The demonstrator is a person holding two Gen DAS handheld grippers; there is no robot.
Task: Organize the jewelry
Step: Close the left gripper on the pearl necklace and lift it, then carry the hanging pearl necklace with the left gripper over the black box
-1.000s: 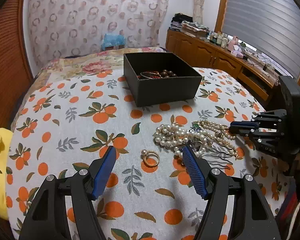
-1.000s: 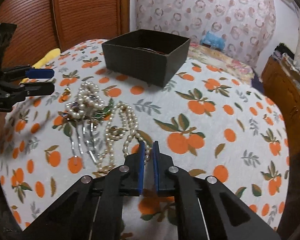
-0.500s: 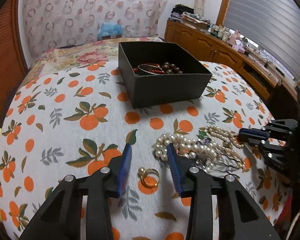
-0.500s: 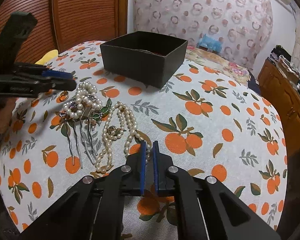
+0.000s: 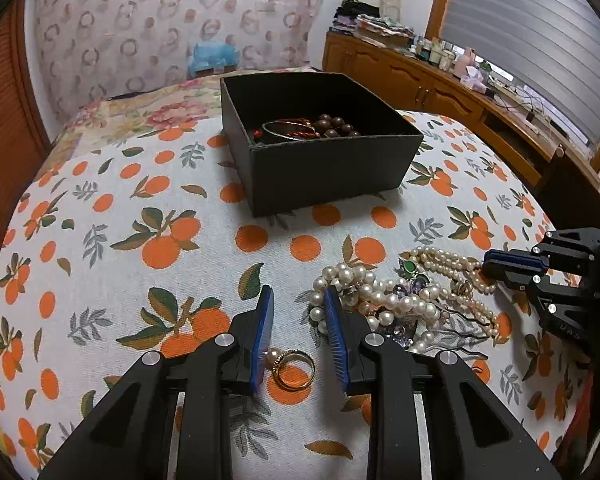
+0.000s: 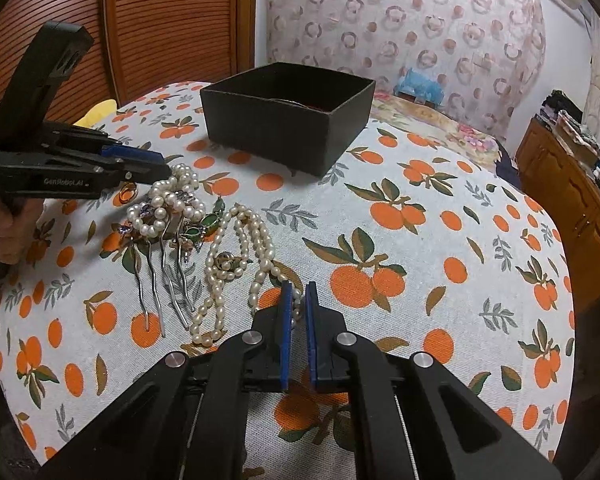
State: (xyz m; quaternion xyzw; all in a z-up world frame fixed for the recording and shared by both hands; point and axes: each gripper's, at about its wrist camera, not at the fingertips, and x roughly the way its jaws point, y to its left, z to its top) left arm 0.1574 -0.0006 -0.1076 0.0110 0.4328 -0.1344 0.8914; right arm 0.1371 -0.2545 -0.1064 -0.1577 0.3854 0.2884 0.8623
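Gold ring (image 5: 293,369) flat beside pearl heap (image 5: 384,300).

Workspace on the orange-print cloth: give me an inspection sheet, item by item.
Surface: table under an orange-print cloth, lying flat.
Job's things: black box, open, with beads and a bangle inside; gold ring; pile of pearl strands; pearl necklace; hair combs with metal prongs.
Clutter: yellow item at the far edge.
Grippers: left claw has just been closing around the ring, one pad at its pearl, the other apart; right claw shut, empty, over the necklace's end.
Cables: nothing seen on the table.
Surroundings: wooden cabinet with bottles, patterned curtain, slatted wooden door.
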